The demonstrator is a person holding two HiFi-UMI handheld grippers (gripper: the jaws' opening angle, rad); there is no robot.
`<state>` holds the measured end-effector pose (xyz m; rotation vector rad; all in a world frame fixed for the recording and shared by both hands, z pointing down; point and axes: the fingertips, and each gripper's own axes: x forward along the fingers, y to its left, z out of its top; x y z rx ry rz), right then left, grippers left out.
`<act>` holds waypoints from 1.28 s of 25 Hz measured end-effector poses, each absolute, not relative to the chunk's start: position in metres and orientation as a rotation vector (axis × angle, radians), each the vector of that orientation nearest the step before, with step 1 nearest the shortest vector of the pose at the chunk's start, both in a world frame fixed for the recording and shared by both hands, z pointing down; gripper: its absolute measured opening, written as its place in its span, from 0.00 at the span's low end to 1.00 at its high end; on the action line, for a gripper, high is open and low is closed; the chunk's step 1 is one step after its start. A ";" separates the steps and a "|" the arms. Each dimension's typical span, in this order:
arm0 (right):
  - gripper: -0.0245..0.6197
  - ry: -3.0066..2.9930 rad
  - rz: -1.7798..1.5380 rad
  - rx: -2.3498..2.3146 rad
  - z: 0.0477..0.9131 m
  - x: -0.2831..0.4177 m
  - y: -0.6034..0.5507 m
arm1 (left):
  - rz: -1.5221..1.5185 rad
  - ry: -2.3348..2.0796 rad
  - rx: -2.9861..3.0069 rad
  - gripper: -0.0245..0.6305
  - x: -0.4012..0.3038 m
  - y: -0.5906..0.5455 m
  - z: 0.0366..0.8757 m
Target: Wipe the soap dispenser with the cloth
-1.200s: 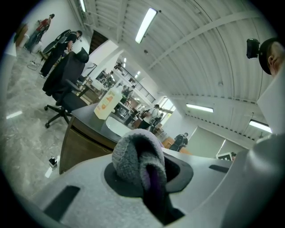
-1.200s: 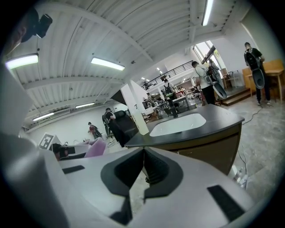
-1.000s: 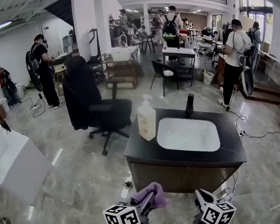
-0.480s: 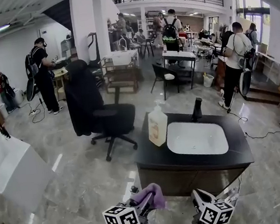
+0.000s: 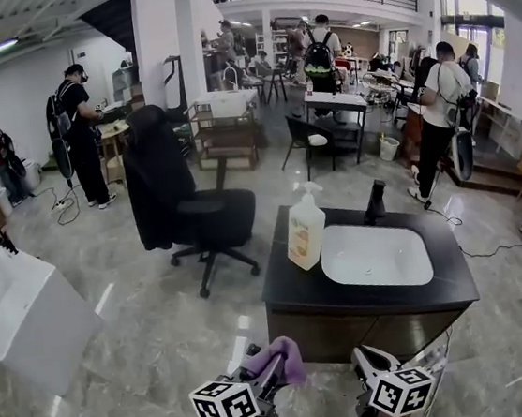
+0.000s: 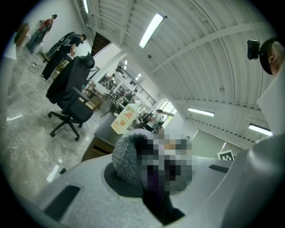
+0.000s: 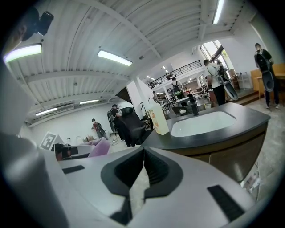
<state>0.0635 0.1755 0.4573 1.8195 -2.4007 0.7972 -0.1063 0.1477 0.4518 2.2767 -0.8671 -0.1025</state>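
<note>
The soap dispenser [image 5: 306,227], a pale bottle with an orange label and a white pump, stands on the left end of the black counter [image 5: 291,295], beside the white basin [image 5: 376,256]. At the bottom of the head view my left gripper [image 5: 275,369] is shut on a purple cloth [image 5: 288,351]. It is well short of the counter. In the left gripper view the cloth [image 6: 127,156] bulges between the jaws, with the dispenser [image 6: 125,118] beyond it. My right gripper [image 5: 363,360] is shut and holds nothing. Its closed jaws [image 7: 143,156] face the dispenser [image 7: 159,117].
A black faucet [image 5: 374,200] stands behind the basin. A black office chair [image 5: 194,213] sits left of the counter on the marble floor. A tilted white sink unit [image 5: 22,303] is at far left. Several people stand at tables further back.
The counter and dispenser have slid to the right in the head view and look slightly nearer. Both grippers stay at the bottom edge, the left still gripping the cloth.
</note>
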 end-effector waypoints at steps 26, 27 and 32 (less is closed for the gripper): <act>0.05 -2.468 0.745 1.717 0.458 0.049 0.057 | -0.120 -0.938 2.272 0.11 -0.106 0.050 0.452; 0.05 -2.471 0.741 1.718 0.458 0.051 0.051 | -0.121 -0.940 2.275 0.11 -0.104 0.043 0.452; 0.05 -2.476 0.731 1.727 0.460 0.061 0.026 | -0.116 -0.933 2.283 0.11 -0.092 0.014 0.456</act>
